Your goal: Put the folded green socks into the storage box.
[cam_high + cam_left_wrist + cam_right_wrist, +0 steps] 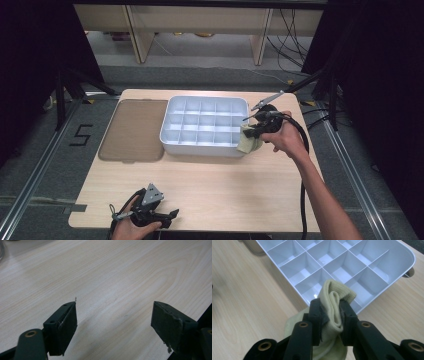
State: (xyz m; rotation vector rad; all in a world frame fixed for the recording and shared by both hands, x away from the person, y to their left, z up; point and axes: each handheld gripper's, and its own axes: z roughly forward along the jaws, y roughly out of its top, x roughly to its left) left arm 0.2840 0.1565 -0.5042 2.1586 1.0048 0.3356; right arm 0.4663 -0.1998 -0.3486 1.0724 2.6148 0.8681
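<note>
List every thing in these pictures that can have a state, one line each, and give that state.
Left claw: open, nothing between its jaws, low over the table.
Right claw: shut on the yellow cloth.
Yellow cloth: folded, pinched and lifted at the tray's corner.
Compartment tray: uncovered, its visible cells empty.
Brown lid: off, lying flat left of the tray.

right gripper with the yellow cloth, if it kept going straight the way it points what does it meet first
Most likely the white divided tray: the right gripper, shut on the pale yellow cloth, points at its near wall and edge compartments. Depth is unclear, so the cloth's tip may touch first.
</note>
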